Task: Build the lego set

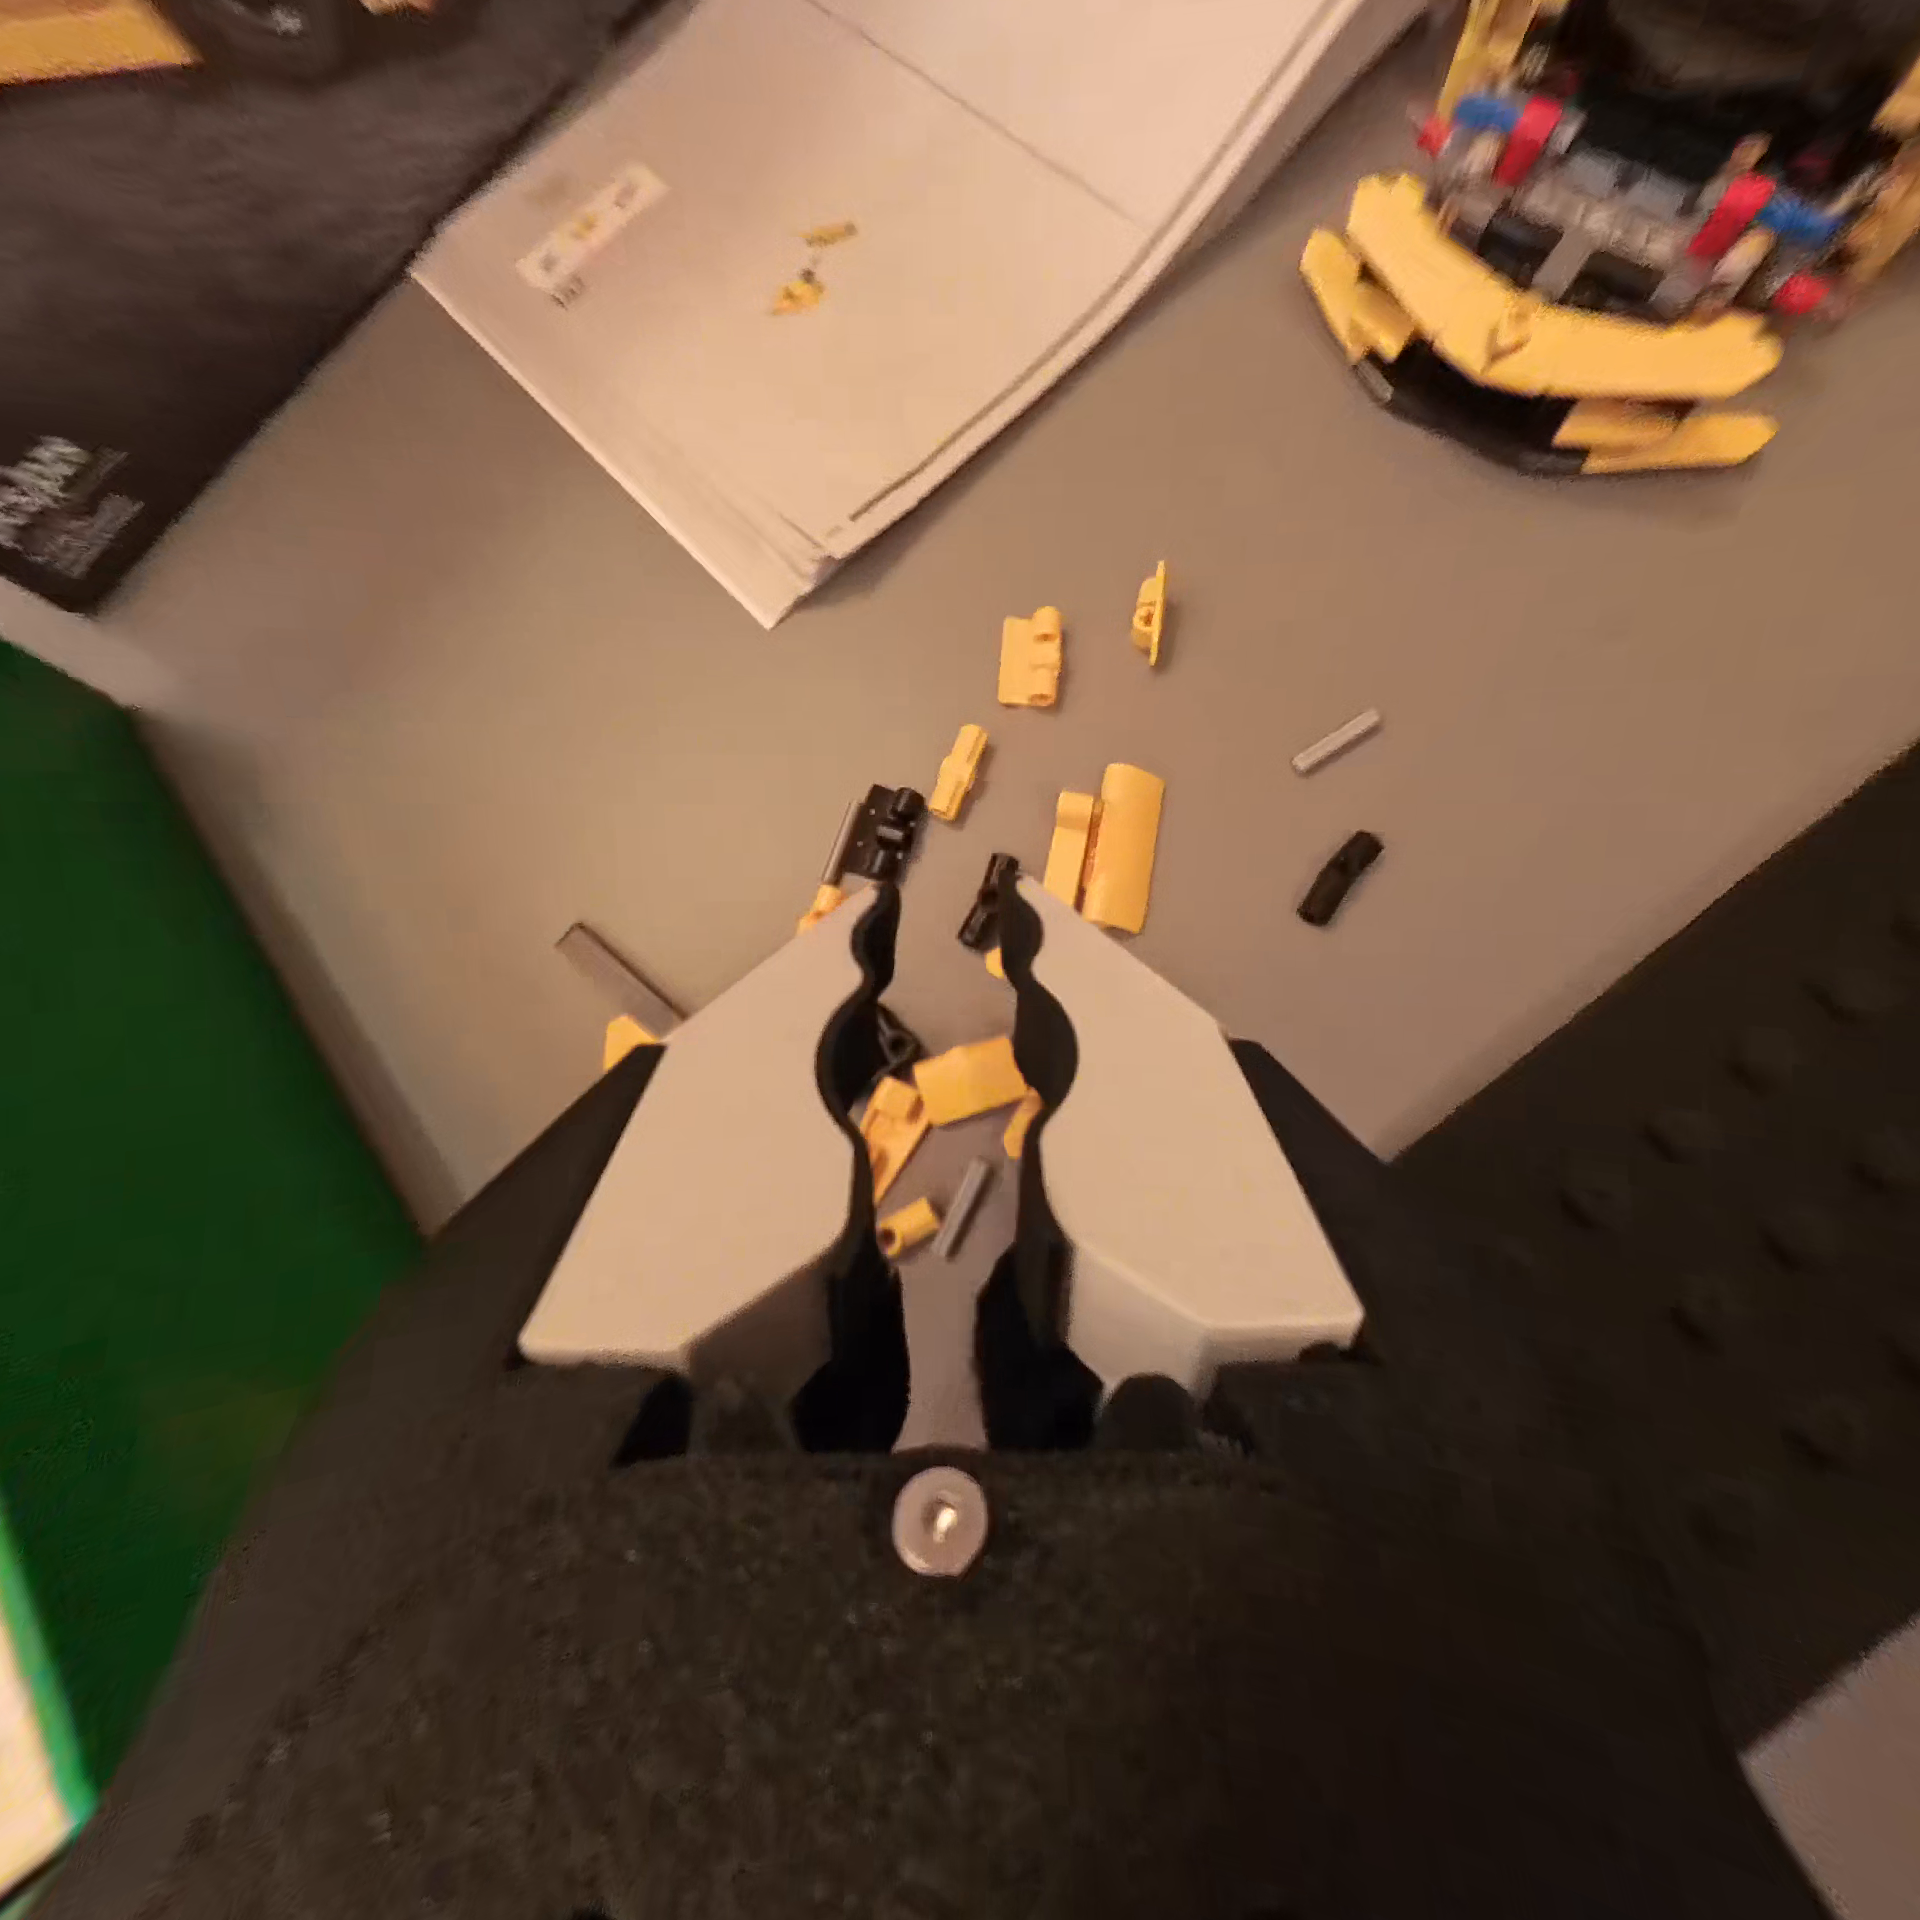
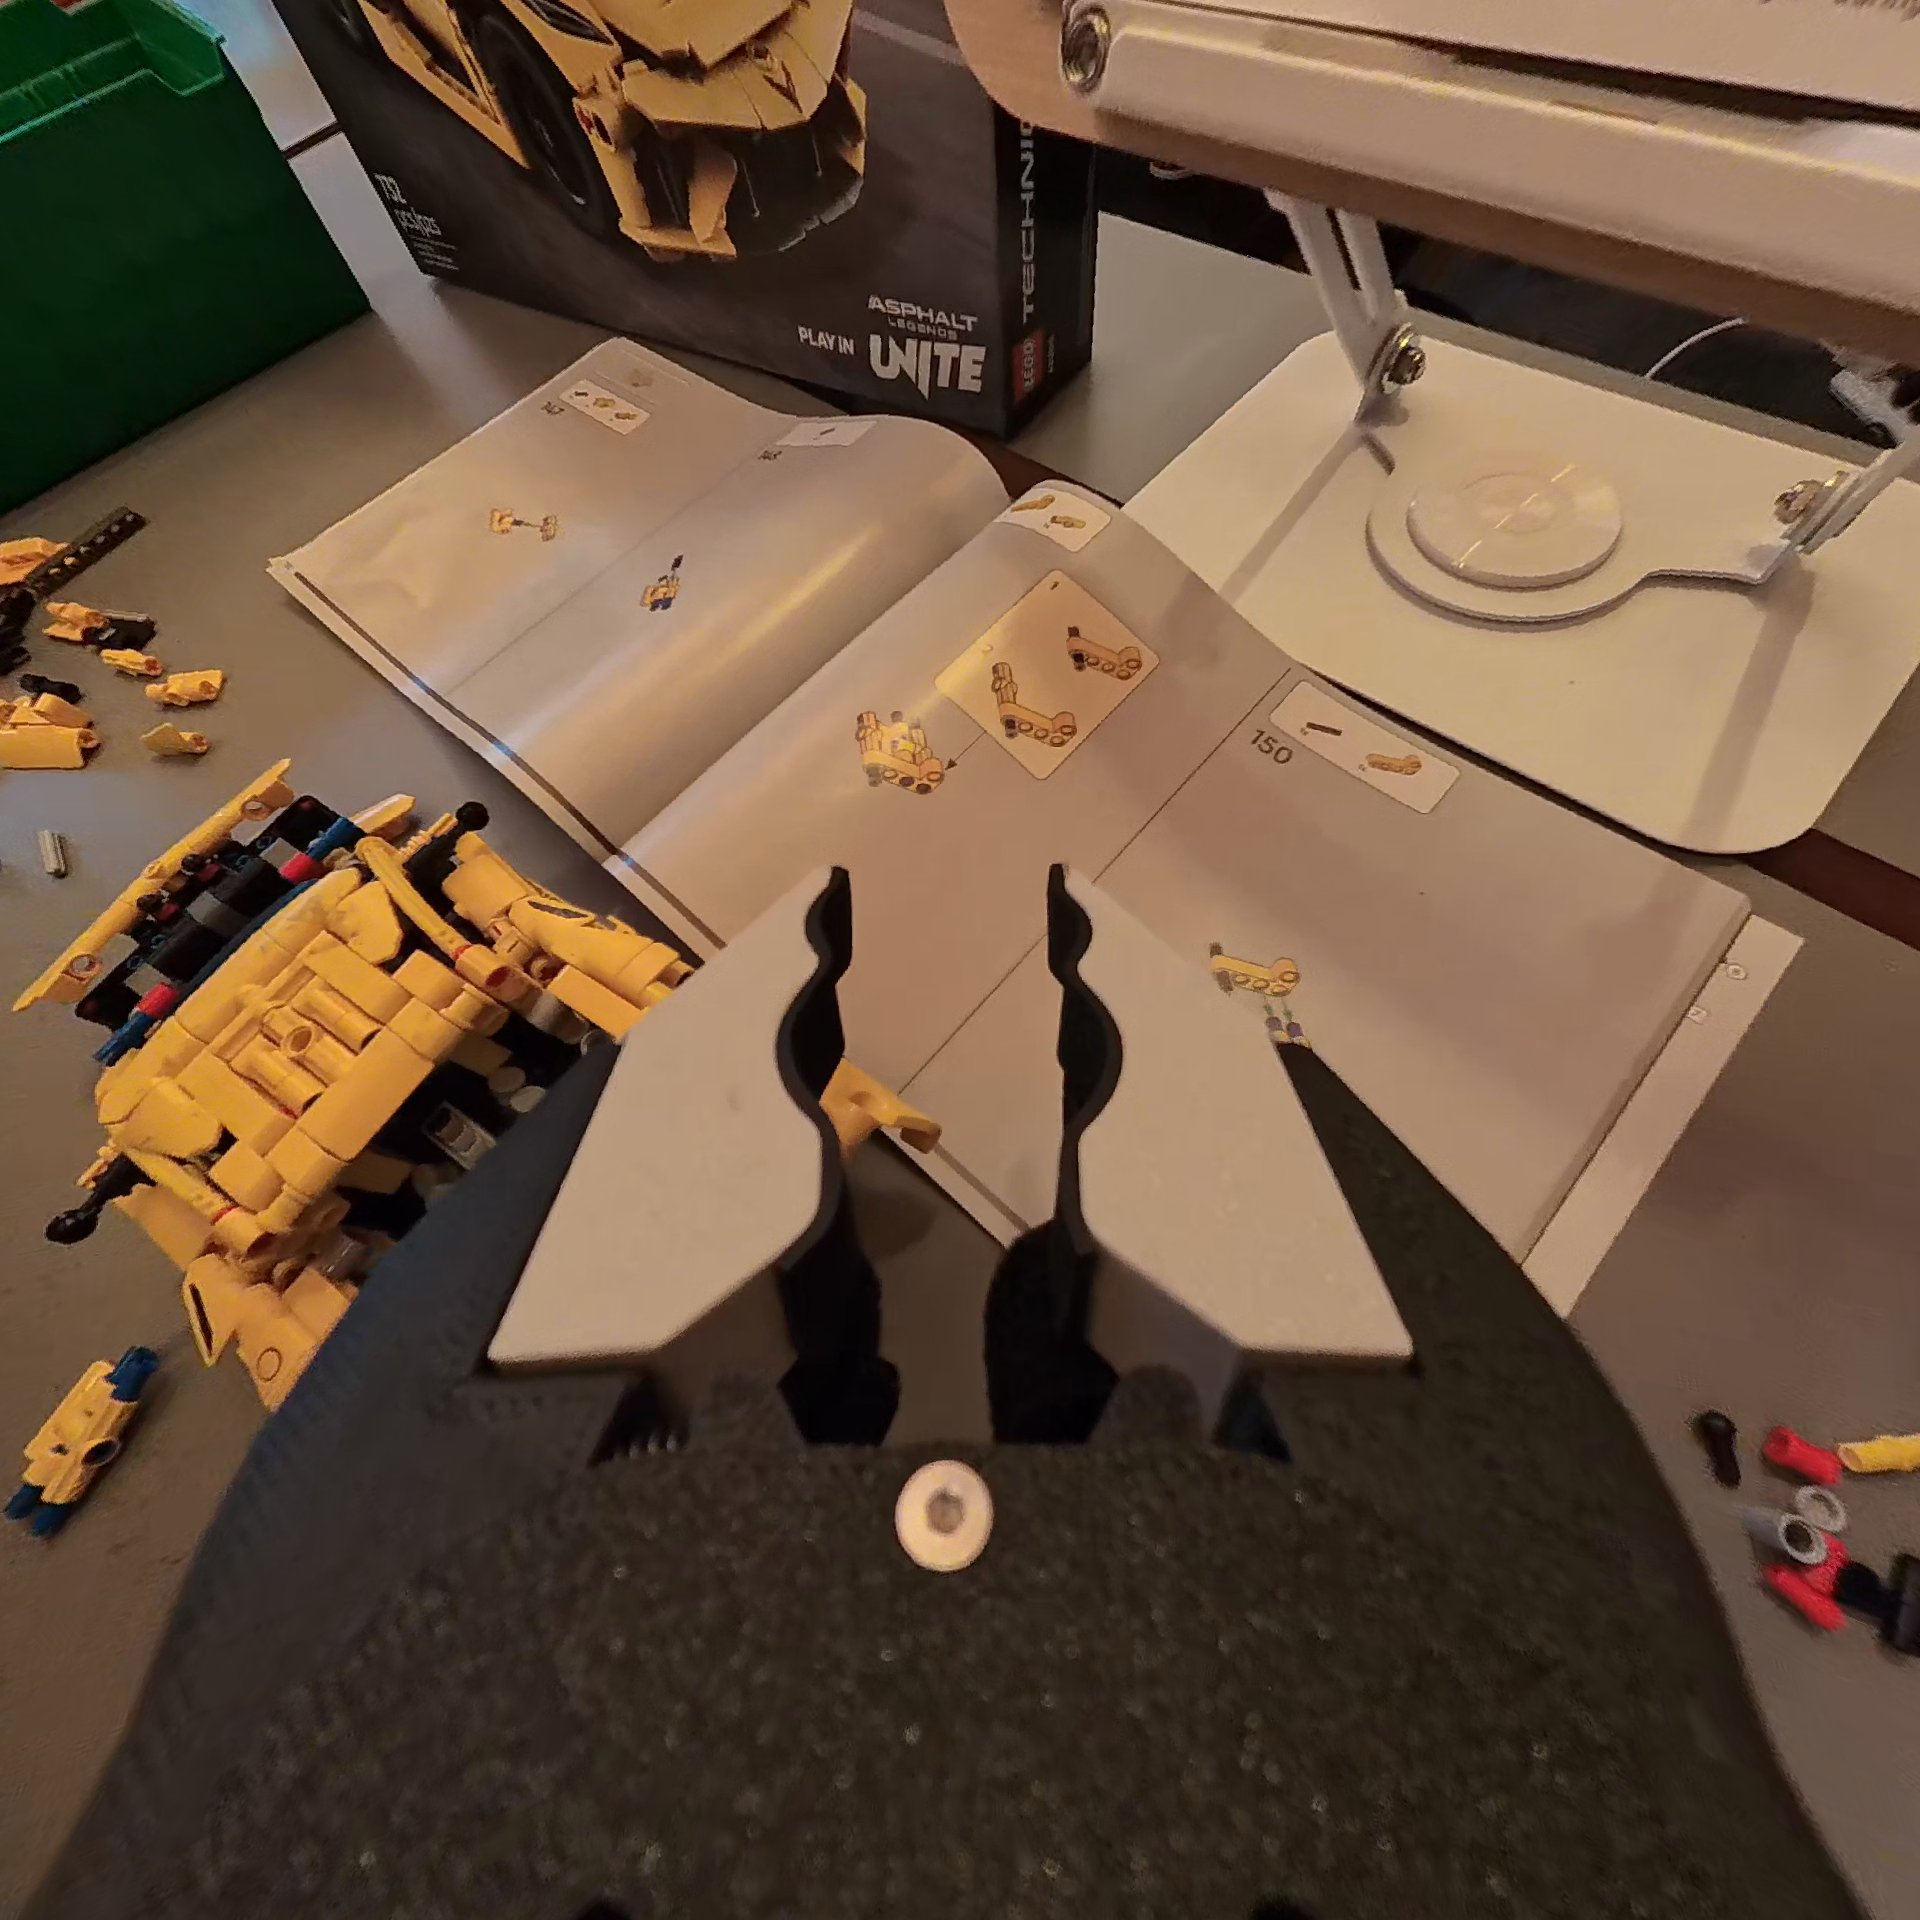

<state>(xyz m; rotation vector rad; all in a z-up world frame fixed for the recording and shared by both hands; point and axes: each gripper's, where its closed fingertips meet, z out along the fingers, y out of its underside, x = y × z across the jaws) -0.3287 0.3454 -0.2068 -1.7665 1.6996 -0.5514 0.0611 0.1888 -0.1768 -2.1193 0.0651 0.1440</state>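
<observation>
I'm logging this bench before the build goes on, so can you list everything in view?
Car model: one, part-built, yellow and black with red and blue pins, on the grey table left of the booklet.
Instruction booklet: one, white, open, mid-table.
Set box: one, dark with a yellow car picture, behind the booklet.
Bin: one, green, far left.
Stand: one, white, flat base with hinged arms, right of the booklet.
Loose pieces: many, mostly yellow, some black and grey, under the left gripper.
Small subassembly: one, yellow with blue pins, near the model.
Small parts: several, red, black, grey, yellow, right edge.
Left gripper: open, empty.
Right gripper: open, empty, over the booklet.
</observation>
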